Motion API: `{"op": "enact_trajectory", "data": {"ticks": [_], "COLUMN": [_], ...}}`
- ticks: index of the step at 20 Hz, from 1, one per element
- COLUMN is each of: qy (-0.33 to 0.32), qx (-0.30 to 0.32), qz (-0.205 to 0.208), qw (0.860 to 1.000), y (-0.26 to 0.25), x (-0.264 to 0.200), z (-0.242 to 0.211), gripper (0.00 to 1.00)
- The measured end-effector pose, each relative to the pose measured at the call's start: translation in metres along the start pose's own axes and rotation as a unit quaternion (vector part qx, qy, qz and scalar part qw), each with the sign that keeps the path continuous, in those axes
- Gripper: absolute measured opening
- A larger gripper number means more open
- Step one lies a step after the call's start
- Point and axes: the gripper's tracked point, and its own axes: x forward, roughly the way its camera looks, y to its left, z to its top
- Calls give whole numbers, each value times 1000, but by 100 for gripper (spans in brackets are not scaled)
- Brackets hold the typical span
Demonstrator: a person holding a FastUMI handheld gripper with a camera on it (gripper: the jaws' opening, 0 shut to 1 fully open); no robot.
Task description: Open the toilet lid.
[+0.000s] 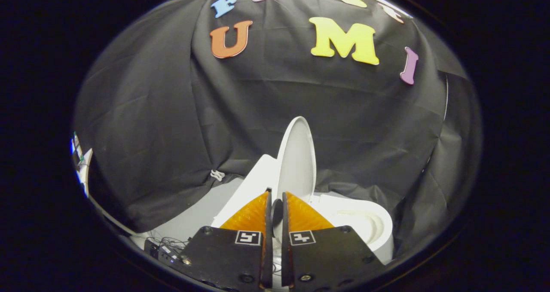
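Note:
A white toilet stands just ahead of me, its bowl and seat (365, 223) lying to the right of my fingers. The toilet lid (296, 154) is raised nearly upright, its inner face turned toward the bowl, with the white tank (253, 184) behind it on the left. My gripper (277, 193) is at the lid's lower front edge. Its fingers stand a narrow gap apart, and the lid's rim runs down into that gap, so both fingers press on it.
The booth's black cloth wall (172, 111) hangs close behind and around the toilet. A strip of grey floor (202, 206) shows to the left of the tank. A small dark box with loose cables (165, 247) lies low on the left.

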Motion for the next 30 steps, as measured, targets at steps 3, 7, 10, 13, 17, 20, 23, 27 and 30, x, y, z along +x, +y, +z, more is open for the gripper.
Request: {"op": "enact_trajectory", "data": {"ticks": [3, 7, 10, 13, 17, 20, 23, 27, 30], "qy": [0, -2, -15, -14, -6, -34, -39, -50, -64], "qx": [3, 8, 0, -48, -10, -4, 10, 44, 50], "qz": [1, 9, 5, 21, 85, 87, 85, 70, 53], "qw": [1000, 1000, 1000, 999, 996, 996, 996, 995, 995], "y": [7, 19, 16, 19, 15, -15, -52, -112, -156], "x": [2, 5, 5, 3, -25, -51, -68, -85, -98], "z": [-1, -2, -1, -8, -16, -16, -34, -58, -78], "gripper": [11, 11, 13, 26, 43, 55, 80, 81, 80]}}
